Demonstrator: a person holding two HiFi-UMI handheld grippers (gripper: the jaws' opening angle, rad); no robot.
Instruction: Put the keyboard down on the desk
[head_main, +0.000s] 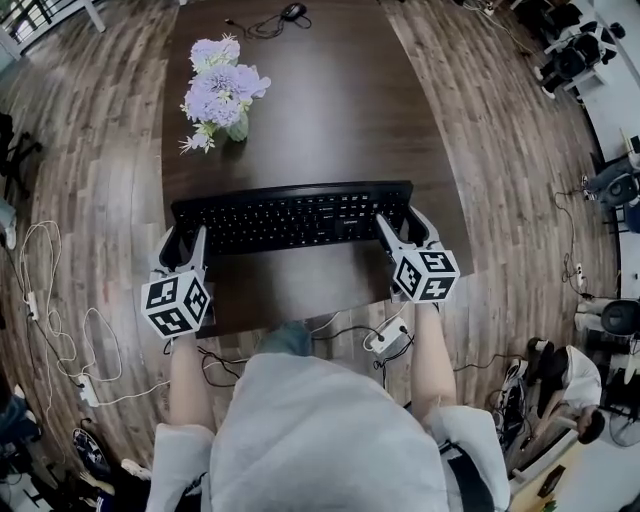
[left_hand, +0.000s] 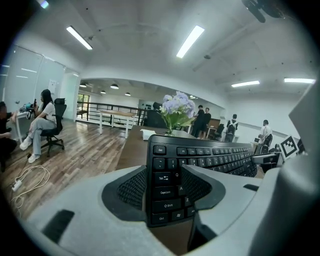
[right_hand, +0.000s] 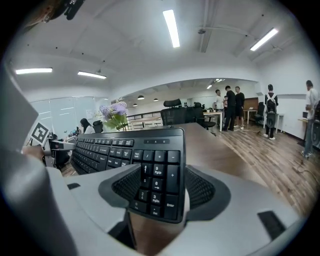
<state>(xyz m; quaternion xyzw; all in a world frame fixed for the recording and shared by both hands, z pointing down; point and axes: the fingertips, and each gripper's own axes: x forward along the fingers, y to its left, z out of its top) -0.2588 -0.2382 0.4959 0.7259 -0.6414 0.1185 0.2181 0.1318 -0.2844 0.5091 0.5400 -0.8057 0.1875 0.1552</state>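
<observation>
A black keyboard (head_main: 292, 217) lies crosswise over the near part of the dark wooden desk (head_main: 310, 120). I cannot tell whether it rests on the wood. My left gripper (head_main: 185, 245) is shut on its left end, and in the left gripper view the jaws of the left gripper (left_hand: 167, 175) clamp the keyboard (left_hand: 210, 157) by the Tab and Caps Lock keys. My right gripper (head_main: 405, 228) is shut on the right end. In the right gripper view the right gripper (right_hand: 160, 185) pinches the number pad of the keyboard (right_hand: 120, 150).
A vase of pale purple flowers (head_main: 222, 85) stands on the desk behind the keyboard's left half. A mouse (head_main: 292, 11) with its cable lies at the far edge. Power strips (head_main: 388, 338) and cables lie on the floor below the near edge. People stand and sit in the background.
</observation>
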